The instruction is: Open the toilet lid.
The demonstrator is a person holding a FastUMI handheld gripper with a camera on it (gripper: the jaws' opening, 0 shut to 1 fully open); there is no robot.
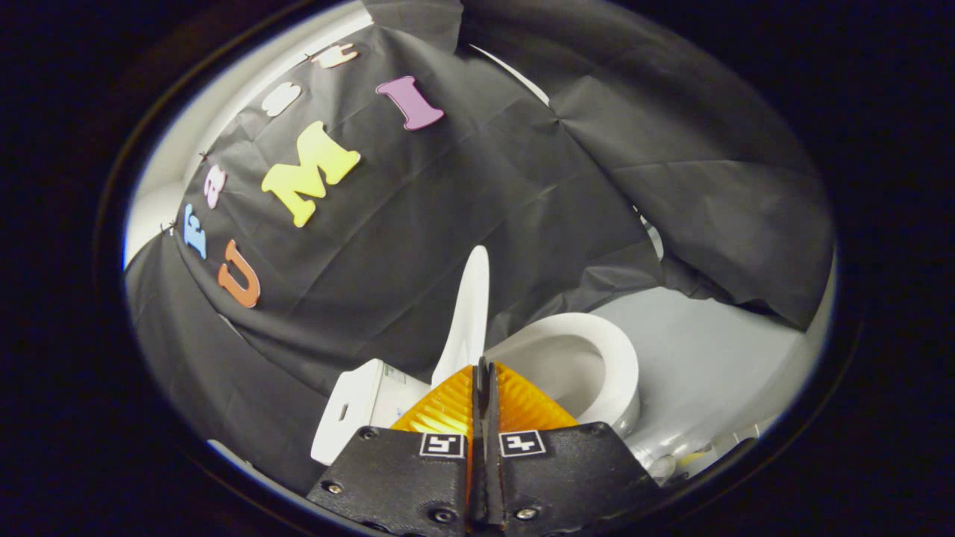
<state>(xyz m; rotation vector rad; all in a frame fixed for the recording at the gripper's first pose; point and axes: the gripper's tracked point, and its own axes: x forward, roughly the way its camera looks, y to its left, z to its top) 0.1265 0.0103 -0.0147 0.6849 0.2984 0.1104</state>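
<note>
A white toilet stands just ahead of my fingers. Its lid is raised and stands upright on edge, rising from just beyond the fingertips. To the right of the lid lie the open seat ring and the bowl. The white tank sits to the lid's left. My gripper is shut, its two fingers pressed flat together with nothing seen between them. Its tips reach the foot of the lid, and I cannot tell whether they touch it.
Black cloth walls close in behind and to the left of the toilet. Pale grey floor spreads to the right of the bowl. The whole scene appears tilted.
</note>
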